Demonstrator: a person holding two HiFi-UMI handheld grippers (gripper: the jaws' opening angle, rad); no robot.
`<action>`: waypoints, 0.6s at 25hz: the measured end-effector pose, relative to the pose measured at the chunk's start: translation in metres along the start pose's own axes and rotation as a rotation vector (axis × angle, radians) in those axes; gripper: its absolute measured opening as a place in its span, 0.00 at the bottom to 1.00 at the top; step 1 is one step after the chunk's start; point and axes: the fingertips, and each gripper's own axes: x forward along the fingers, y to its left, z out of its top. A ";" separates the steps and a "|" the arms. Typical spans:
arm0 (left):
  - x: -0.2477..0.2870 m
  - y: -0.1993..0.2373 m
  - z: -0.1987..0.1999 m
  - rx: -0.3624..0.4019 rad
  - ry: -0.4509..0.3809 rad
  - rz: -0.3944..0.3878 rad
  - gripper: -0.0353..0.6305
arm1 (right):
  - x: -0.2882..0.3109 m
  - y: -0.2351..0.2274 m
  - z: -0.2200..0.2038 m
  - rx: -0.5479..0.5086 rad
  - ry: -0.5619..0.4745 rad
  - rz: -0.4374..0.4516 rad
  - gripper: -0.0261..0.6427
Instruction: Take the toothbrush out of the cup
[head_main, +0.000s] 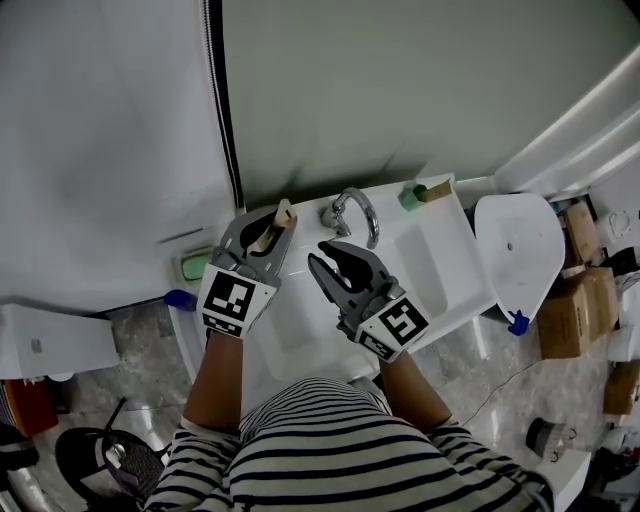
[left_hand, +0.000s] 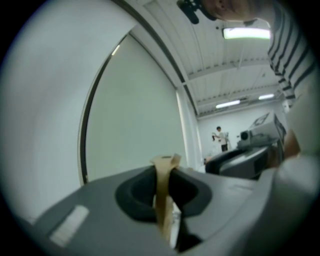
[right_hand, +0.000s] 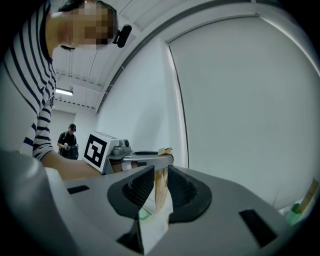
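Flat tan wood-toned toothbrush (left_hand: 161, 190) pinched by left gripper (head_main: 270, 230) fingers (left_hand: 225, 200).

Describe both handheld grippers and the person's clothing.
The left gripper and right gripper have grey moulded plastic bodies with black ribbed jaw pads. Each carries a white cube with black square markers. No cables show. The person wears a black-and-white striped shirt, forearms uncovered.
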 end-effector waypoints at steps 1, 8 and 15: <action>-0.002 -0.002 0.003 0.002 -0.004 -0.001 0.12 | -0.001 0.001 0.001 -0.001 -0.003 0.000 0.13; -0.022 -0.031 0.014 0.005 -0.015 -0.013 0.12 | -0.019 0.016 0.009 -0.018 -0.021 -0.006 0.13; -0.033 -0.060 0.017 -0.003 -0.017 -0.044 0.12 | -0.034 0.018 0.014 -0.025 -0.038 -0.028 0.13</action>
